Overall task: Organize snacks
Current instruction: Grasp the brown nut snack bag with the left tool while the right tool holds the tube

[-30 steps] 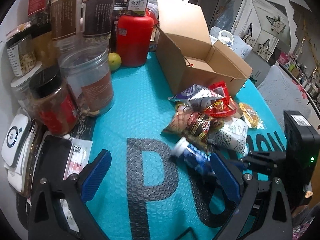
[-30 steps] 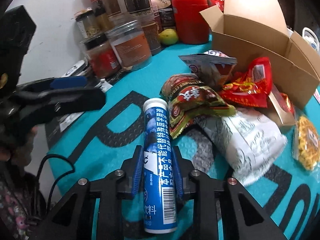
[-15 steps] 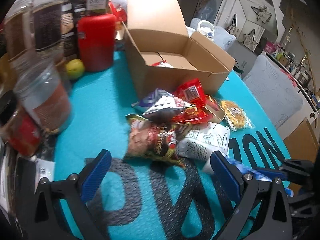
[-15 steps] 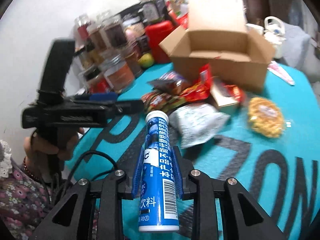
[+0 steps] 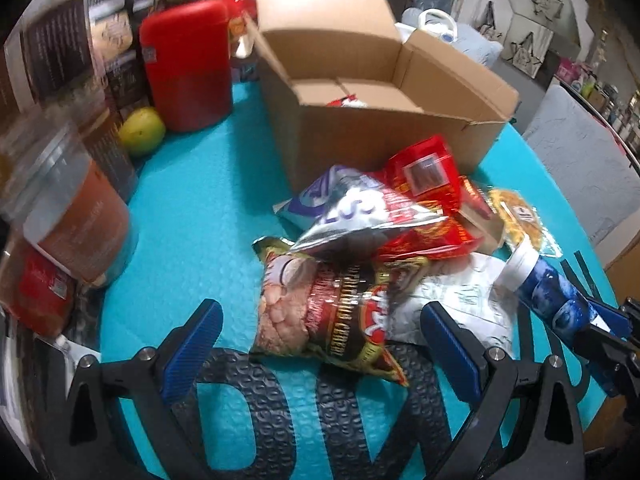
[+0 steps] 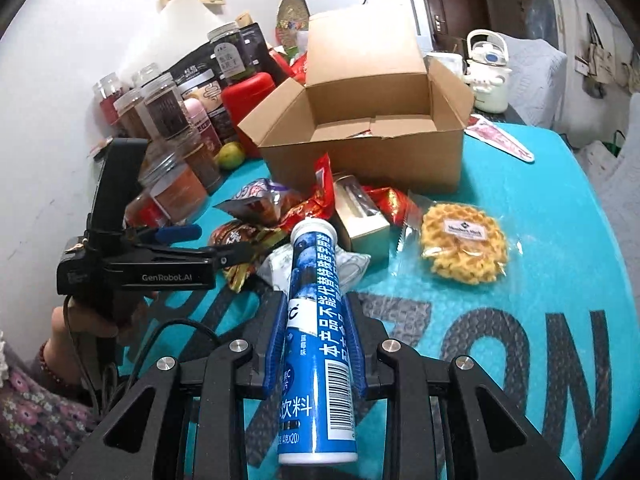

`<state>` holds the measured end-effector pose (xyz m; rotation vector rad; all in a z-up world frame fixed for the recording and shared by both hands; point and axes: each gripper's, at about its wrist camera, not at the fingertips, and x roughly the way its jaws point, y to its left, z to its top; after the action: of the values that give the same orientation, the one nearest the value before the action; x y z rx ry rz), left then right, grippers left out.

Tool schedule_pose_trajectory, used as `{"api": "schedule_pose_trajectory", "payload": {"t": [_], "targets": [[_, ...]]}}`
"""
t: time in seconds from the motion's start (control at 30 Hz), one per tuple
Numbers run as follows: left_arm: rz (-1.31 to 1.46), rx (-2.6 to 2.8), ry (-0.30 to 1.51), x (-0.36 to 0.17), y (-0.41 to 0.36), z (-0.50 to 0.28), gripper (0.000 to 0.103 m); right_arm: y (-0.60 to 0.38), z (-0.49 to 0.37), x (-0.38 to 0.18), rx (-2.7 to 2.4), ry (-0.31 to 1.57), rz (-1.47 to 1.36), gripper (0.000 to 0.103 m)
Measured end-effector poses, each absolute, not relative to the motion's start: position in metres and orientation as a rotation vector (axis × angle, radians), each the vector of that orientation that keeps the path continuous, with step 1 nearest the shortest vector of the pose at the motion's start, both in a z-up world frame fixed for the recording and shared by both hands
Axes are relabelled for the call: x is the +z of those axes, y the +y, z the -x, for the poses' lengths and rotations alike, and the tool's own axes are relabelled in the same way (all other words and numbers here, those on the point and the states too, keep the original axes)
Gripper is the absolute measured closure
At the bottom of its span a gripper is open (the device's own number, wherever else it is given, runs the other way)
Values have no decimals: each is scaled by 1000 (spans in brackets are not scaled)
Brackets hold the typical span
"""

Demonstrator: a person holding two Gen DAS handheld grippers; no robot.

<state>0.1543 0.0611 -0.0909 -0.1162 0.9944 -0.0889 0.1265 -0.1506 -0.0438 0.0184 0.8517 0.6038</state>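
While we scan left to right, the cardboard box (image 6: 360,140) is our landmark.
Left of box: jars and a red canister (image 5: 187,68) crowd the wall side.
Left gripper (image 5: 320,344): fingers spread wide, empty, hovering on the near side of the box above a brown snack bag (image 5: 320,312).
Box front: we see a soft heap of crinkly packets; light, slippery film.
Right gripper (image 6: 314,344): pinching the blue tube (image 6: 316,320) mid-body, held off the mat in front of the box.
Handling: we judge the tube rigid, light and smooth; the mid-barrel grip suits it.
Views: right wrist shows box interior, nearly empty, plus the waffle pack (image 6: 464,248); left wrist catches only the tube's cap end.
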Motion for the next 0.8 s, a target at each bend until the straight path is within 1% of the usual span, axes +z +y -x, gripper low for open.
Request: {"api": "schedule_pose_trajectory", "payload": {"t": [0.1,0.17,0.2,0.23,0.27,0.33,0.37,0.47,0.8], "targets": [[184,-108,1048,-105,71,-163,2,-143,-135,-52,605,880,-12,75],[234,-129,1069,-113,77,-167,8,-137,-141,-59,597,903,0,75],[228,-128,1049,-112,77,-166,12,-136,-142,-61,598,908,0,75],[218,-134,1037,-110,77,-165,24,-135,-144,-64,597,918,-3,75],[211,-150,1041,-111,75,-166,27,-135,-145,-66,598,927,-11,75],[190,-158,1033,-111,72,-167,37,-135,-148,-70,590,941,-21,75],[177,-156,1031,-111,70,-166,38,-134,-150,-73,583,950,-23,75],[151,-161,1031,-110,65,-163,44,-134,-153,-81,569,977,-38,75],[200,-165,1029,-101,66,-134,47,-152,-148,-81,535,954,-103,75]]}}
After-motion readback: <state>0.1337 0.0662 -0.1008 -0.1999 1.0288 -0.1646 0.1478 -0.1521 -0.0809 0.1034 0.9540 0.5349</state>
